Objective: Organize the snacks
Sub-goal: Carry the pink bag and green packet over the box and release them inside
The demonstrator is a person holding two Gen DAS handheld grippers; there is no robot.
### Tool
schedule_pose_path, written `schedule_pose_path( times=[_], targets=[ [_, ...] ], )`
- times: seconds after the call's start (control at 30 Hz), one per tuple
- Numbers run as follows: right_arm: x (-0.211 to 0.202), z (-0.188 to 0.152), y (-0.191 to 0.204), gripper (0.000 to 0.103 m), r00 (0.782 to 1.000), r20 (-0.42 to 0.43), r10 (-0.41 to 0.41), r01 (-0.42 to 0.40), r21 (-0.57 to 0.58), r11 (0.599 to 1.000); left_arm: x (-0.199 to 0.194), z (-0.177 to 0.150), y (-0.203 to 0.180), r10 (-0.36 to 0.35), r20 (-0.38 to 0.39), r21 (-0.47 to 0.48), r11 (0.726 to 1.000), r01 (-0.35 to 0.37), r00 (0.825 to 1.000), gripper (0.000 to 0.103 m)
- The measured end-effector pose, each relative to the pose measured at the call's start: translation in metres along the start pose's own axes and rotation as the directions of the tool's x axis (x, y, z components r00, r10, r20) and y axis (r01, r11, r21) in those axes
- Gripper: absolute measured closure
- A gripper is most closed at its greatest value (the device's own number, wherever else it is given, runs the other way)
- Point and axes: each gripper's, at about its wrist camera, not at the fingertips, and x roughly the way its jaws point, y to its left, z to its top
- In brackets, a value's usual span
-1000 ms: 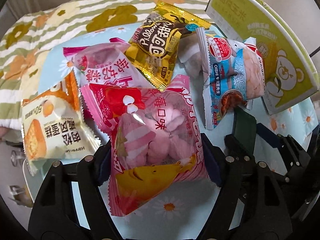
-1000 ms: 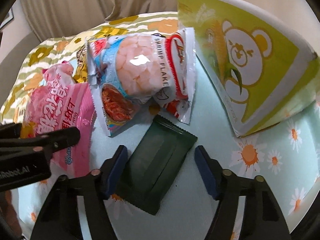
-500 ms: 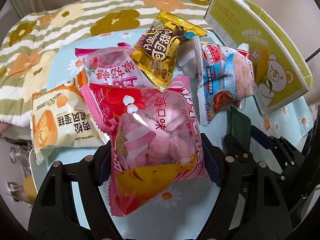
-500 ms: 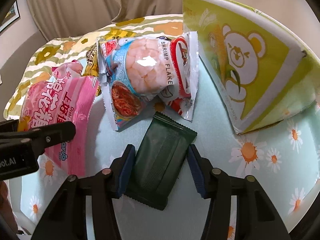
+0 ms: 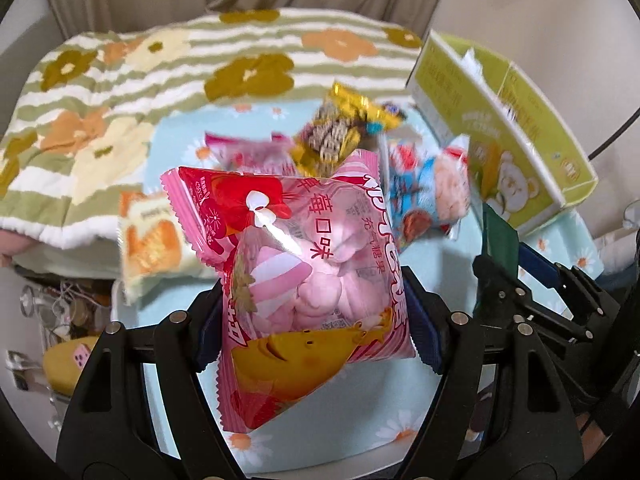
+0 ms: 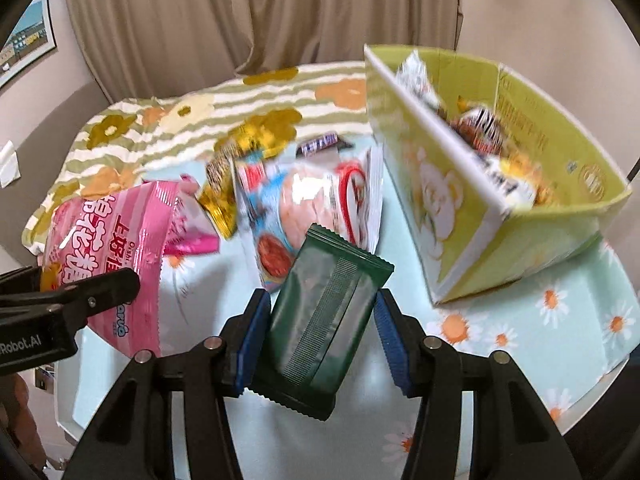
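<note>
My left gripper [image 5: 316, 320] is shut on a pink marshmallow bag [image 5: 304, 264] and holds it above the table. The bag also shows in the right wrist view [image 6: 108, 252]. My right gripper [image 6: 320, 332] is shut on a dark green snack packet [image 6: 324, 312], lifted off the table; it also shows in the left wrist view [image 5: 498, 240]. A yellow-green bear box [image 6: 452, 200] stands to the right with several snacks inside. A shrimp flakes bag [image 6: 316, 208], a gold bag [image 5: 340, 132], another pink bag [image 5: 248, 152] and an orange cake bag [image 5: 152, 236] lie on the table.
The table has a light blue daisy cloth [image 6: 540, 320]. A flowered striped blanket [image 5: 160, 68] lies behind it, with curtains [image 6: 260, 12] beyond. Clutter sits on the floor at lower left in the left wrist view [image 5: 60, 320].
Both grippers have risen from the table with their packets. The right gripper closed onto the green packet and lifted it. The box interior has come into view.
</note>
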Motion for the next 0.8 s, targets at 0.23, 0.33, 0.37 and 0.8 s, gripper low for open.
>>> schedule_pose_path(
  times=[0.23,0.33,0.37,0.8],
  targets=[
    [-0.042,0.037,-0.004,0.054,0.995,0.073,0.072,-0.070,-0.025,0.997,-0.046,0.031,-0.006,-0.013,0.124,-0.008,1.000,0.015,0.992,0.030],
    [-0.058,0.057,-0.014,0.054,0.988,0.111,0.103,-0.099,-0.036,0.994,-0.057,0.043,-0.014,-0.016,0.155,-0.010,1.000,0.018,0.988,0.030],
    [-0.061,0.062,-0.015,0.054,0.987,0.119,0.106,-0.102,-0.040,0.994,-0.061,0.048,-0.018,-0.017,0.167,-0.008,1.000,0.018,0.986,0.030],
    [-0.093,0.137,-0.135,0.054,0.962,0.206,0.181,-0.157,-0.128,0.979,-0.056,0.105,-0.150,-0.039,0.237,0.022,0.999,0.035,0.971,0.029]
  ],
)
